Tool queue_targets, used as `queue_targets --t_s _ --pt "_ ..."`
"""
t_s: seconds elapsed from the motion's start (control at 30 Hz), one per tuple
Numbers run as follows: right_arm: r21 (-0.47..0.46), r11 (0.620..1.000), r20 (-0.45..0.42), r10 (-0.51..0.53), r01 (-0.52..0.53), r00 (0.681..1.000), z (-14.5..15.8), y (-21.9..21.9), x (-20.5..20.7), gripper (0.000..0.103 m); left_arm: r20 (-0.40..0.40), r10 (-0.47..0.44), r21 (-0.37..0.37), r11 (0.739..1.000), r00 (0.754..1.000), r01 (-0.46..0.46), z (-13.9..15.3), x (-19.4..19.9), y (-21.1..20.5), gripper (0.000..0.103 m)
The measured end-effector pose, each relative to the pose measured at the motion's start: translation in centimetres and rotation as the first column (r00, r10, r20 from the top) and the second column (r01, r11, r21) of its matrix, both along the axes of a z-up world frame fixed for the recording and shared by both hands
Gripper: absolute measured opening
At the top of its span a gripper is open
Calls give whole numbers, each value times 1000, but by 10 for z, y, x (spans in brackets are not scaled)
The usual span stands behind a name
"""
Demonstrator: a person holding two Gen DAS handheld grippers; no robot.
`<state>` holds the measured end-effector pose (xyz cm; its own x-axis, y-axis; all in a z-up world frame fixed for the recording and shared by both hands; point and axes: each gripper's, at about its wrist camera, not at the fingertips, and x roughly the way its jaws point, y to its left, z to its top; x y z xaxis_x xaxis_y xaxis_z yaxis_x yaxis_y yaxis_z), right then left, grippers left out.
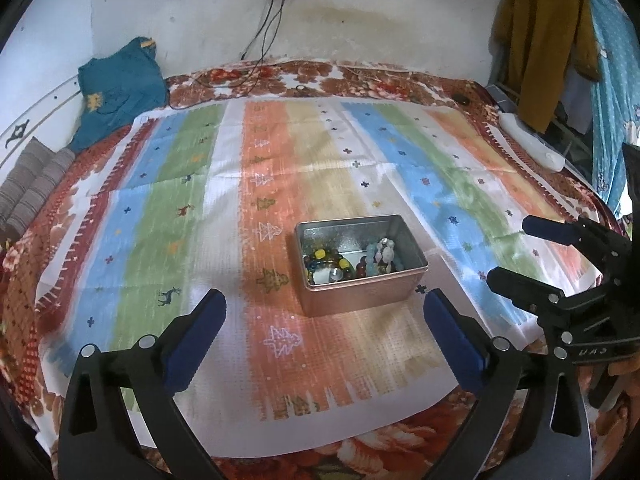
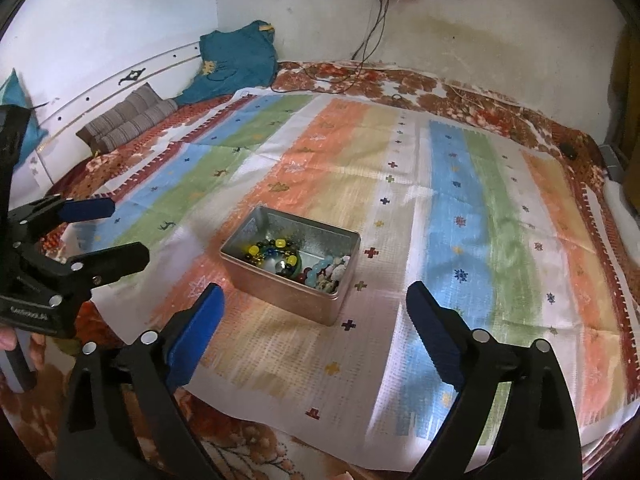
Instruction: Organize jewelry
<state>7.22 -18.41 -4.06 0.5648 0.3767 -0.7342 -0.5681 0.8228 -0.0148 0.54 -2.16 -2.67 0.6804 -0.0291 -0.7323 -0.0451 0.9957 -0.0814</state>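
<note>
Pointing obliquely down toward the bed, the left gripper stood with its blue-padded jaws spread wide and nothing between them. The right gripper was angled the same way, its jaws likewise parted and empty. Each tool appeared in the other's view: the right gripper at the right edge of the left wrist view, the left gripper at the left edge of the right wrist view, both seen there with jaws apart. Part of a hand was visible below the left tool's body in the right wrist view. The metal tin lay open on the striped cloth, ahead of both grippers and touched by neither. In the left wrist view it sat just beyond the fingertips, nearer the right-hand finger; in the right wrist view the tin sat just beyond the left-hand finger. Inside the tin lay the beaded jewelry: dark and yellow beads toward one end, pale blue and white beads toward the other. The cloth covered a floral bedspread.
</note>
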Motion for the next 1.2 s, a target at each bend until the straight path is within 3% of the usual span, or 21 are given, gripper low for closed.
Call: queue_targets --t_s 0.67,1.2 --pt "47 999 0 -16 16 1000 5 -7 -9 95 19 -24 63 998 1000 23 1 -3 -9 97" --pt "57 998 11 -34 33 999 6 -9 -11 98 85 -40 93 995 996 32 8 -14 -16 97"
